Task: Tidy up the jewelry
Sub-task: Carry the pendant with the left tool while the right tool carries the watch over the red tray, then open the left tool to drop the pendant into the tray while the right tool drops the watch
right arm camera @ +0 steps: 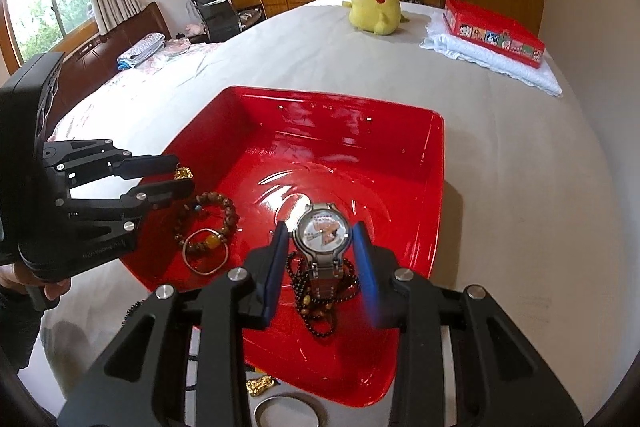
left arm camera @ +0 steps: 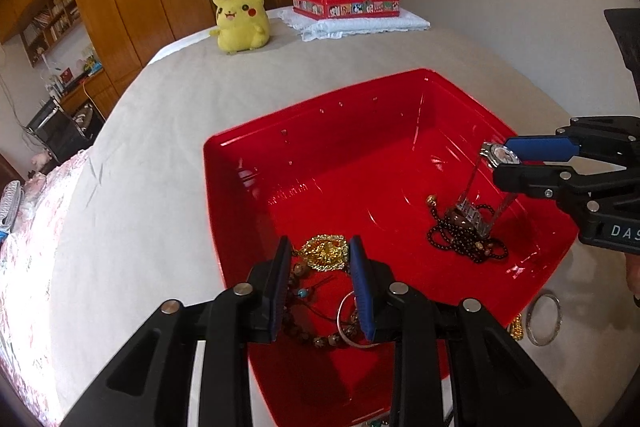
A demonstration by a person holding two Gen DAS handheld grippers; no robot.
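Observation:
A red tray [left arm camera: 340, 131] [right arm camera: 320, 123] lies on the bed. My left gripper [left arm camera: 321, 255] [right arm camera: 185, 174] hangs over its near left part, shut on a gold chain ornament [left arm camera: 324, 253] [right arm camera: 184, 171]. Beneath it lie a wooden bead bracelet [right arm camera: 212, 223] and a silver bangle [right arm camera: 206, 251]. My right gripper [right arm camera: 321, 239] [left arm camera: 502, 158] is shut on the case of a silver wristwatch [right arm camera: 322, 231] [left arm camera: 500, 153]. The watch band hangs down onto a dark bead necklace [left arm camera: 468, 239] [right arm camera: 320, 307] on the tray floor.
Outside the tray's near edge, another silver bangle [left arm camera: 544, 319] and a gold chain [right arm camera: 260, 385] lie on the beige sheet. At the far end sit a yellow plush toy [left arm camera: 240, 23] and a red tin box [left arm camera: 346, 3] on a folded white cloth.

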